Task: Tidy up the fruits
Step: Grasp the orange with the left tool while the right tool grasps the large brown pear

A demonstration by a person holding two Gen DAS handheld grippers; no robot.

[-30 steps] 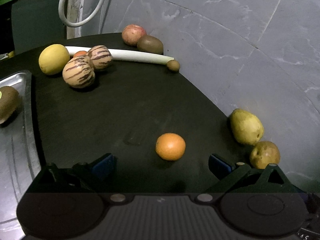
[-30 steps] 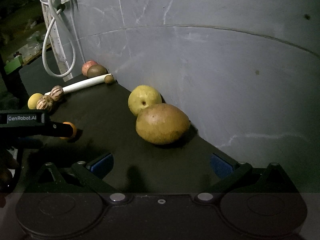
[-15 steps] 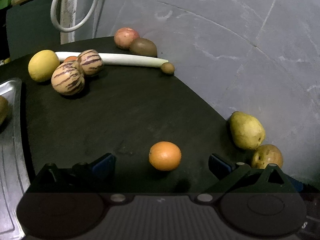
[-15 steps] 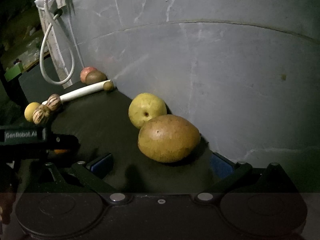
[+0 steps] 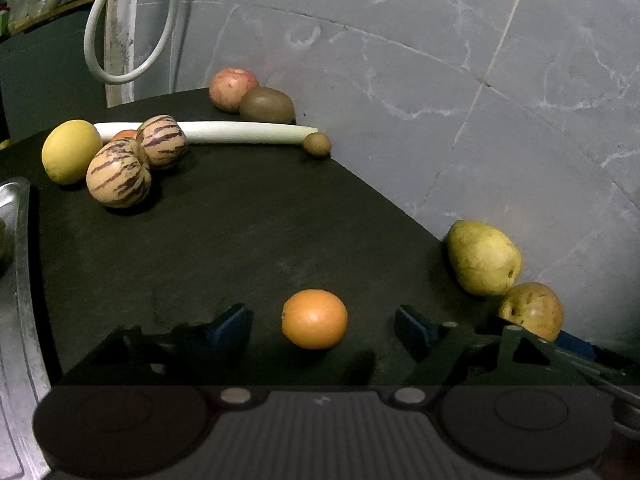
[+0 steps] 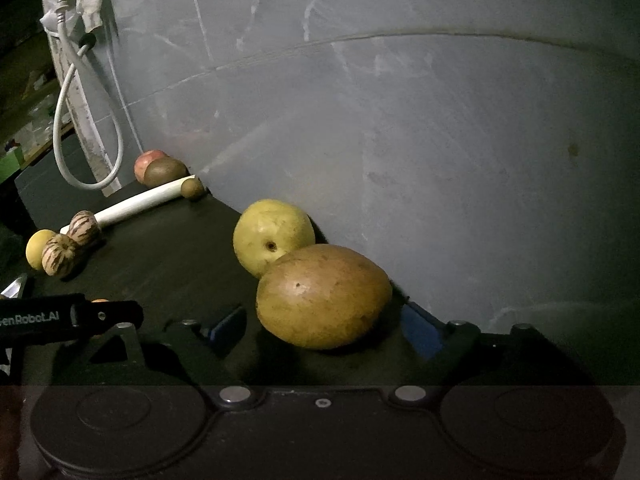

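In the left wrist view an orange (image 5: 314, 319) lies on the black tabletop (image 5: 248, 232) between the blue pads of my left gripper (image 5: 322, 325). Its jaws are closing, with a gap still showing on each side of the orange. In the right wrist view a large brown fruit (image 6: 324, 296) lies between the pads of my right gripper (image 6: 324, 329). Those jaws are closing too, and narrow gaps remain. A yellow pear (image 6: 272, 236) touches the brown fruit from behind, against the wall.
Far left lie two striped melons (image 5: 118, 176), a yellow fruit (image 5: 71, 151), a white stalk (image 5: 208, 132), an apple (image 5: 232, 88), a kiwi (image 5: 267, 105) and a small brown fruit (image 5: 317, 145). A metal tray (image 5: 20, 240) borders the left edge. A grey wall (image 5: 440, 100) closes the right side.
Both pairs of pads have drawn inward. The orange now sits deeper between the left pads. The right gripper has moved in, and the brown fruit now sits between its pads.
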